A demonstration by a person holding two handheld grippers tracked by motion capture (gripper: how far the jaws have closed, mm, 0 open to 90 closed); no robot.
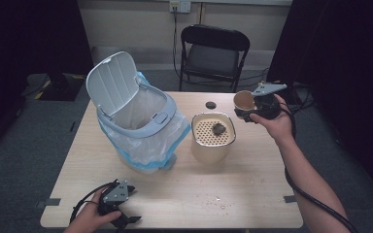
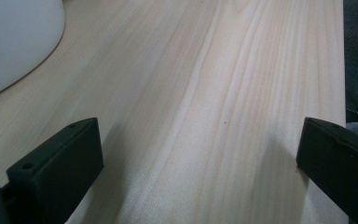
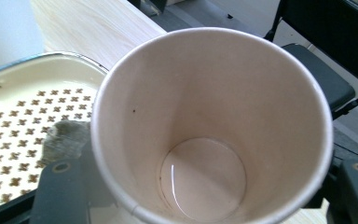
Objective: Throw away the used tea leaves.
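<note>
Paper cup (image 3: 212,130) pinched in right claw (image 1: 253,108), tilted above strainer container (image 1: 212,144); left claw (image 1: 124,206) spread.

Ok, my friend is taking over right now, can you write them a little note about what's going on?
Right gripper: shut on the paper cup, tipped on its side beside the strainer tub; the cup looks empty.
Left gripper: open, holding nothing, resting low at the table's near edge.
A dark wet clump sits on the tub's perforated top. The lidded bin stands open, bag in.
Done: cup apparently emptied over the strainer.
Left, probably: drop the cup and clump into the bin.
</note>
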